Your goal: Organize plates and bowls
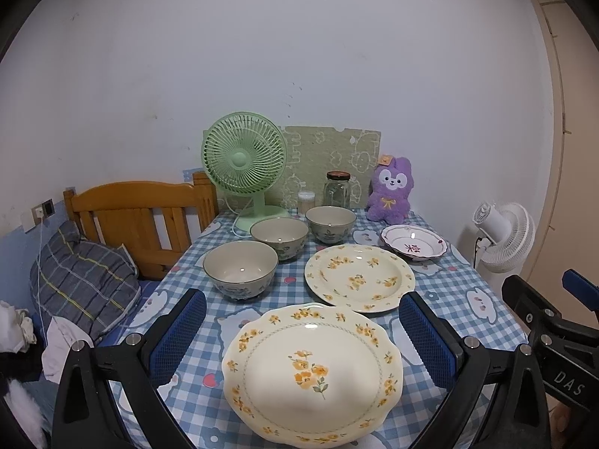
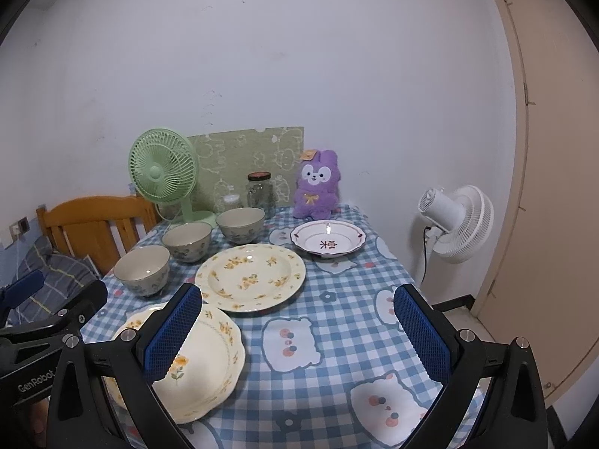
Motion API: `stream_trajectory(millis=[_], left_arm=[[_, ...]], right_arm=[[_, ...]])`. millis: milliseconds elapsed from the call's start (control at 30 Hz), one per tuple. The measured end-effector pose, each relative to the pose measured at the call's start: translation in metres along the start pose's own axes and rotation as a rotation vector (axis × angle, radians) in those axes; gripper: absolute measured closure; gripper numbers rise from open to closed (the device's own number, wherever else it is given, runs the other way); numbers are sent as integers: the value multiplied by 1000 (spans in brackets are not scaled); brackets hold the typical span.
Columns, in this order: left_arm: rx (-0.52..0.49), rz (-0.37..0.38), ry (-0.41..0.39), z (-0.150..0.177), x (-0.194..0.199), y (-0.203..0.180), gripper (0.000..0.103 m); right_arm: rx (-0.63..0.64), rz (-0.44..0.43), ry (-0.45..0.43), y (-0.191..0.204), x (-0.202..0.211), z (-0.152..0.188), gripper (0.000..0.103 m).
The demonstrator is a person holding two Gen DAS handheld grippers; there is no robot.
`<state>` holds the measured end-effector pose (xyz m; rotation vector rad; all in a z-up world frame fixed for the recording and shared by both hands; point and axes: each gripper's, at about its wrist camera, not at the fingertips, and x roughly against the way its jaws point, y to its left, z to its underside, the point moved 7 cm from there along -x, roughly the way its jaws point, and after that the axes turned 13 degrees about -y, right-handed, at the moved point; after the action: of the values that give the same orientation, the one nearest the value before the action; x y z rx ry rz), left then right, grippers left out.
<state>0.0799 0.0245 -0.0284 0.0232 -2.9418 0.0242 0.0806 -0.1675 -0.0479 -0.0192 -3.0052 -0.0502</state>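
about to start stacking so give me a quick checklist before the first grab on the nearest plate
1. Left gripper open and empty: ok.
2. Right gripper open and empty: ok.
3. Scalloped plate lies between the left gripper's fingers in the left wrist view: ok, though the gripper's height above the plate cannot be told.
4. Scalloped plate has nothing on it: ok.
5. Round flower plate sits apart from the scalloped plate, so no drag: ok.
6. Three bowls stand upright, none stacked: ok.
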Motion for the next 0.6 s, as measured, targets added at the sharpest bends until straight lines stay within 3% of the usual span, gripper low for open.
stream_trajectory(millis=[600], left_arm=[[-11, -6, -1, 0, -1, 2, 0]], right_arm=[[-4, -15, -9, 1, 2, -4, 0]])
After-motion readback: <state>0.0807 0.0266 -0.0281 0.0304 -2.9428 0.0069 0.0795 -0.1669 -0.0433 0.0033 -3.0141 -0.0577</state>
